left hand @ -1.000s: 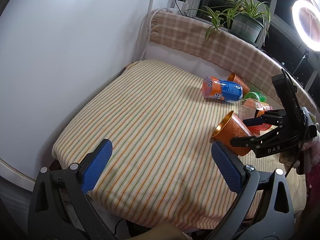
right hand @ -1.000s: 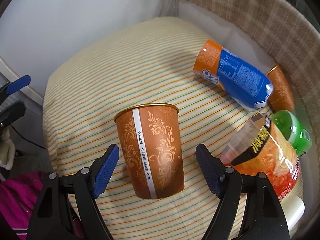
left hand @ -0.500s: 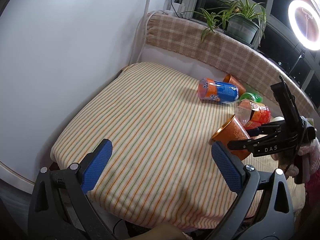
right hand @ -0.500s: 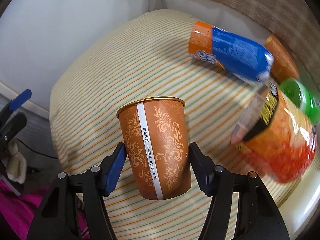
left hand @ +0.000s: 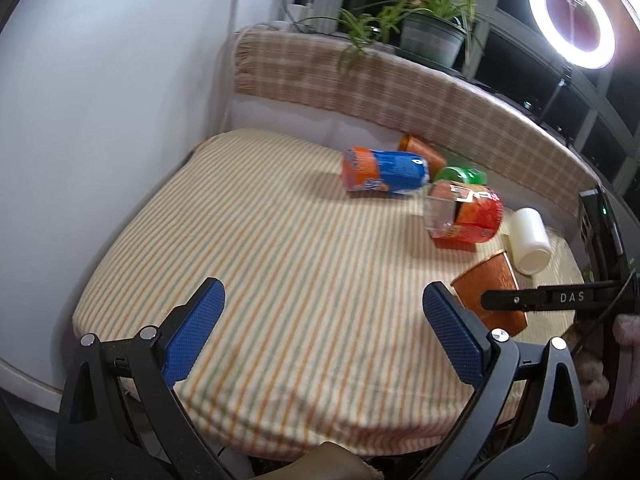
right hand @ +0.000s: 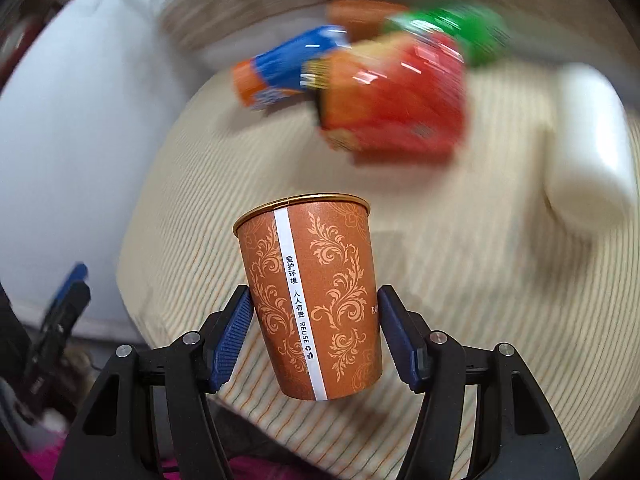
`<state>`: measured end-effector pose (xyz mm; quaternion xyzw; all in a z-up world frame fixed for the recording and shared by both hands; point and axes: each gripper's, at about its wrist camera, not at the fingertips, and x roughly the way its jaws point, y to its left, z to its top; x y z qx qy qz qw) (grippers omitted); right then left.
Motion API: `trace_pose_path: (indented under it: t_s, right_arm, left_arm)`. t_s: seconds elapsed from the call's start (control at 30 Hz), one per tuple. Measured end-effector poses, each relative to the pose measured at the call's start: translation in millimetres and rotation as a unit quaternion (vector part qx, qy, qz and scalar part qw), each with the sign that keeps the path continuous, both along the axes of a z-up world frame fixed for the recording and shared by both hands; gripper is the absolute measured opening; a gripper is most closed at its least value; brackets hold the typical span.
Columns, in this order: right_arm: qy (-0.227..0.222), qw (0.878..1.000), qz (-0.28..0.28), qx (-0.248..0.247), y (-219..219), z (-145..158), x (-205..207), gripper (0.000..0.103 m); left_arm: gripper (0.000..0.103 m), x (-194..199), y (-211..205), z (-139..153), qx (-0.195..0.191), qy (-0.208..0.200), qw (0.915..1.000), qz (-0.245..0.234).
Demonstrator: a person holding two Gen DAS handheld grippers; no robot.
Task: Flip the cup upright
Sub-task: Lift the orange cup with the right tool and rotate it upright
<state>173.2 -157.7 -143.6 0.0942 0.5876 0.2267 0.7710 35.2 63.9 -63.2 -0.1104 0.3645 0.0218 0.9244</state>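
Note:
An orange paper cup (right hand: 316,300) with gold leaf print and a white strip sits between the blue pads of my right gripper (right hand: 316,338), which is shut on its lower body. The cup's gold rim points up and away from me. In the left wrist view the same cup (left hand: 486,284) is at the right, held tilted over the striped cloth by the right gripper's black arm. My left gripper (left hand: 320,334) is open and empty above the front of the striped table (left hand: 280,264).
An orange and blue snack bag (left hand: 384,171), a red snack bag (left hand: 464,216), a green bottle (left hand: 460,175), a second orange cup (left hand: 420,150) and a white cup (left hand: 528,240) lie at the back right. A plaid-covered ledge (left hand: 400,96) with a plant runs behind.
My right gripper closed on the orange cup and swung it towards the table's right side, turning its rim upward. The left gripper pulled back and stayed open.

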Motion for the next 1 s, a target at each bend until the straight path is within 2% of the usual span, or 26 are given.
trace_pose_path:
  t_s: [0.2, 0.43, 0.57, 0.63, 0.83, 1.0]
  right_arm:
    - [0.022, 0.993, -0.109, 0.045, -34, -10, -26, 0.063]
    - [0.040, 0.978, -0.185, 0.092, -68, -7, -40, 0.064]
    - [0.014, 0.980, -0.178, 0.084, -63, 1, -42, 0.065]
    - [-0.001, 0.984, -0.163, 0.068, -65, 9, -48, 0.077]
    - [-0.061, 0.989, -0.128, 0.043, -70, 30, -61, 0.077]
    - [-0.112, 0.987, -0.110, 0.014, -81, 47, -86, 0.077]
  left_arm:
    - [0.101, 6, -19, -1, -0.003, 0.003, 0.9995, -0.031]
    - [0.101, 10, -40, 1, -0.004, 0.003, 0.9981, -0.061]
    - [0.101, 11, -47, 3, -0.007, -0.001, 0.9977, -0.068]
    - [0.101, 12, -50, 4, -0.009, 0.001, 0.9973, -0.072]
    - [0.101, 14, -59, 4, -0.011, 0.011, 0.9964, -0.084]
    - [0.101, 21, -73, 3, -0.039, 0.028, 0.9928, -0.110]
